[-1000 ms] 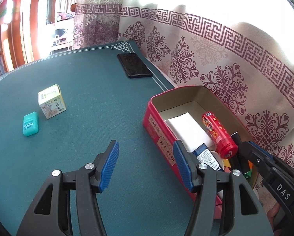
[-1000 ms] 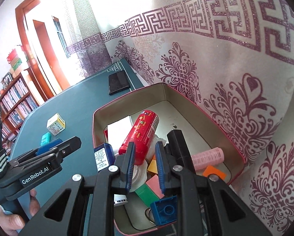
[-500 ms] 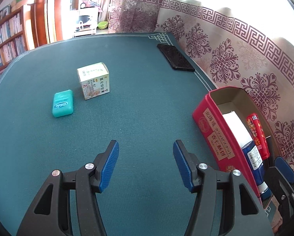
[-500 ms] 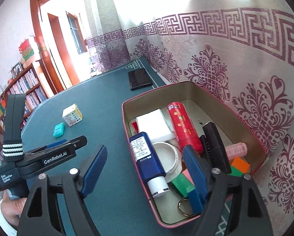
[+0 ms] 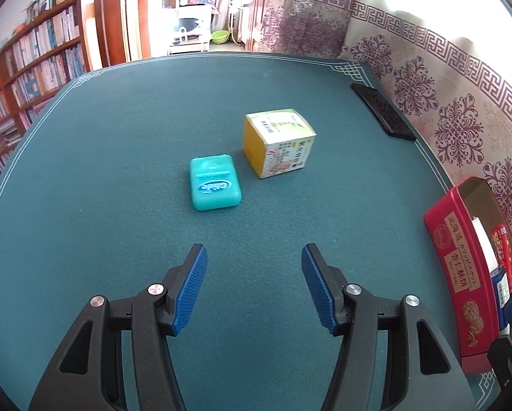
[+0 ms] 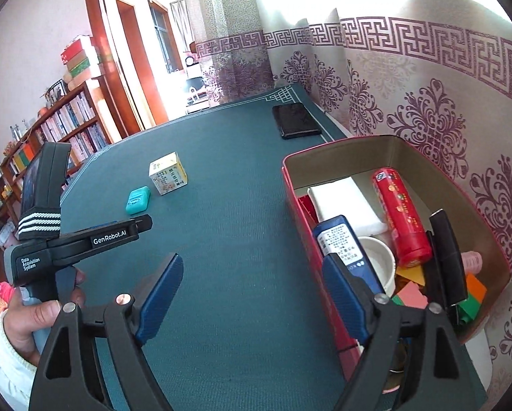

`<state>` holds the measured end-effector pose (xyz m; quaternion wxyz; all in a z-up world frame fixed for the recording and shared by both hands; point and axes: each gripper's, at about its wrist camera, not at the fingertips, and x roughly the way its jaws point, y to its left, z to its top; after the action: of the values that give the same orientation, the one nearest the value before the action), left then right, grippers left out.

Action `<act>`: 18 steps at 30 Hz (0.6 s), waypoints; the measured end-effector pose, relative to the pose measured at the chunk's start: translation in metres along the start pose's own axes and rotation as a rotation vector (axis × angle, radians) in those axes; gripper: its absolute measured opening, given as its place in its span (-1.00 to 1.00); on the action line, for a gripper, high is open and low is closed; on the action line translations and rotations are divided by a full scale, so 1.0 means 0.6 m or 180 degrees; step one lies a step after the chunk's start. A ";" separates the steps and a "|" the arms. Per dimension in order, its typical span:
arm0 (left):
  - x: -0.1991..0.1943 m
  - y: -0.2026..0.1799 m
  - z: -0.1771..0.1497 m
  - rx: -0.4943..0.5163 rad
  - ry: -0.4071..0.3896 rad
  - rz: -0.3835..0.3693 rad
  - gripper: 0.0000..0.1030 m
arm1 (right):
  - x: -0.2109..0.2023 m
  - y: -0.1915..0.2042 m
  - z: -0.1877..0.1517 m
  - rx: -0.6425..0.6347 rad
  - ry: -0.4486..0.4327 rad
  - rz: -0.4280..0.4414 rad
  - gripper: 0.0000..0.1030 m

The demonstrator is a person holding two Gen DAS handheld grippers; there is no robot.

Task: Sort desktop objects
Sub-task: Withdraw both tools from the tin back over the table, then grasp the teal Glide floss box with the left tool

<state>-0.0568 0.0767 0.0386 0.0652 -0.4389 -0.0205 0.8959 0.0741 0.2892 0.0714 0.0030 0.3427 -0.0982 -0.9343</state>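
Fingers apart, phone beyond

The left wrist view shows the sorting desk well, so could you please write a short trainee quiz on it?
1. True or false: the left tool is shut on the teal floss case.
2. Which lies nearer the left tool: the teal floss case or the yellow carton?
3. Multiple choice: the black phone lies A) in the red tin, B) on the green table near the curtain, C) on the yellow carton.

Key: 1 false, it is open and empty; 2 the teal floss case; 3 B.
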 end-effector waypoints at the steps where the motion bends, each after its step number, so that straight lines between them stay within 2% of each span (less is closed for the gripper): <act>1: 0.003 0.008 0.005 -0.0023 0.0005 0.0031 0.18 | 0.001 0.005 0.000 -0.0026 0.0000 0.0005 0.67; 8: 0.029 0.027 0.045 -0.0004 0.0043 0.0211 0.18 | 0.015 0.026 0.004 -0.0122 0.0050 0.0050 0.68; 18: 0.061 0.026 0.074 -0.0001 0.0074 0.0296 0.18 | 0.031 0.034 0.015 -0.0183 0.0122 0.0055 0.68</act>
<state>-0.1157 0.0669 0.0358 0.0237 -0.4498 0.0005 0.8928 0.0529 0.2698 0.0702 0.0229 0.3594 -0.0742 -0.9299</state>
